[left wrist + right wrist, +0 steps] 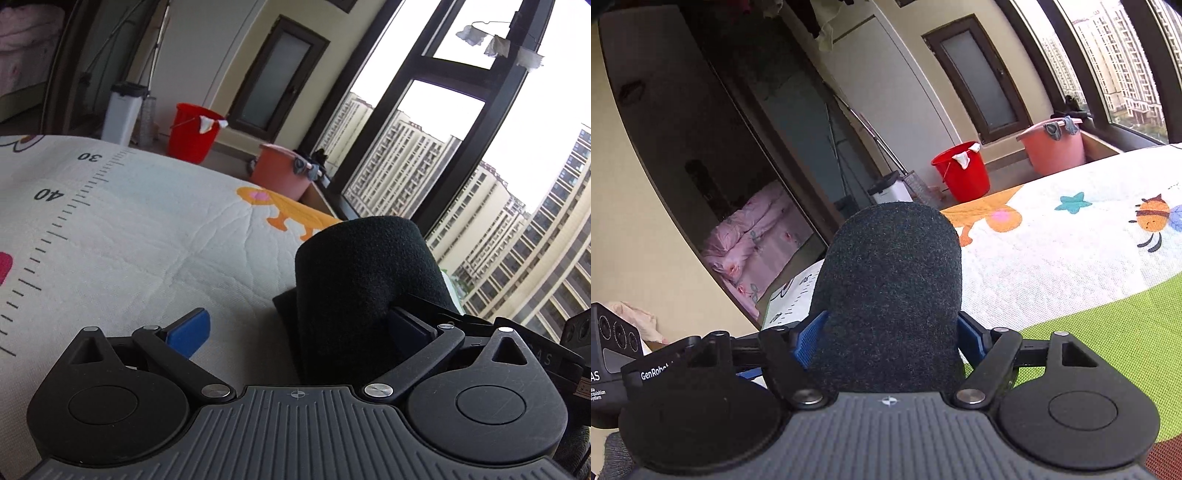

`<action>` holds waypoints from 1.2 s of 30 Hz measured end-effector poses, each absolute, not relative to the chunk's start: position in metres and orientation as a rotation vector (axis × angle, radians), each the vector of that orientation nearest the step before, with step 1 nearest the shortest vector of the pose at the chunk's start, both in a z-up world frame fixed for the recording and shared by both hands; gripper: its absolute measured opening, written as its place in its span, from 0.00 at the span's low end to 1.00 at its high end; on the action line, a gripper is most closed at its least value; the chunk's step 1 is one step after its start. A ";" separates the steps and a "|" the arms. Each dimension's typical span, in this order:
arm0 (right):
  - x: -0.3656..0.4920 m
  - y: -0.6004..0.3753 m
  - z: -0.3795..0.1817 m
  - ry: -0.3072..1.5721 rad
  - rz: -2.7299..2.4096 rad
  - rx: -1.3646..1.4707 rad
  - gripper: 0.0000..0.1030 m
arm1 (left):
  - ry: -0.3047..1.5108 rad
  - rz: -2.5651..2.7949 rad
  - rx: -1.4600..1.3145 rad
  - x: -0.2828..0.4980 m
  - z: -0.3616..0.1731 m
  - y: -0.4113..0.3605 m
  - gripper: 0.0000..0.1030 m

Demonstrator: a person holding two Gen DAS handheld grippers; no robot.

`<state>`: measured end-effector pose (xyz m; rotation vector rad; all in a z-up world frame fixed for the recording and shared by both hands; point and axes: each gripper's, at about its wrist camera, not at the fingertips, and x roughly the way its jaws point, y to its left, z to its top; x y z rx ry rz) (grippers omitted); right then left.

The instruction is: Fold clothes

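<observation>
A dark fleece garment is held up above a printed play mat. In the left wrist view my left gripper stands wide open; the cloth drapes over its right blue finger, while the left blue finger is bare. In the right wrist view my right gripper is shut on a thick bunched fold of the same dark garment, which rises between both blue fingers and hides the fingertips. The left gripper's body shows at the lower left.
A red bucket and a pink basin stand on the floor past the mat's far edge, beside a white bin. Tall windows run along the right. A doorway with pink bedding lies to the left.
</observation>
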<state>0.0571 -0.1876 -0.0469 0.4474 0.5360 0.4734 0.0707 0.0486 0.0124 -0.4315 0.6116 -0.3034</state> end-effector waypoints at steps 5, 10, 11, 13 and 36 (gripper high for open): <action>0.064 -0.183 -0.051 0.566 0.491 0.466 0.96 | 0.571 -0.266 -0.425 0.065 0.012 0.055 1.00; 0.031 -0.204 -0.045 0.398 0.373 0.417 1.00 | 0.552 -0.271 -0.428 0.072 0.017 0.040 1.00; 0.024 -0.209 -0.043 0.354 0.341 0.398 1.00 | 0.554 -0.280 -0.427 0.074 0.018 0.036 1.00; 0.008 -0.214 -0.035 0.242 0.287 0.306 0.99 | 0.553 -0.289 -0.420 0.080 0.020 0.029 1.00; 0.049 -0.175 -0.027 0.390 0.360 0.100 0.77 | 0.558 -0.248 -0.414 0.077 0.017 0.022 1.00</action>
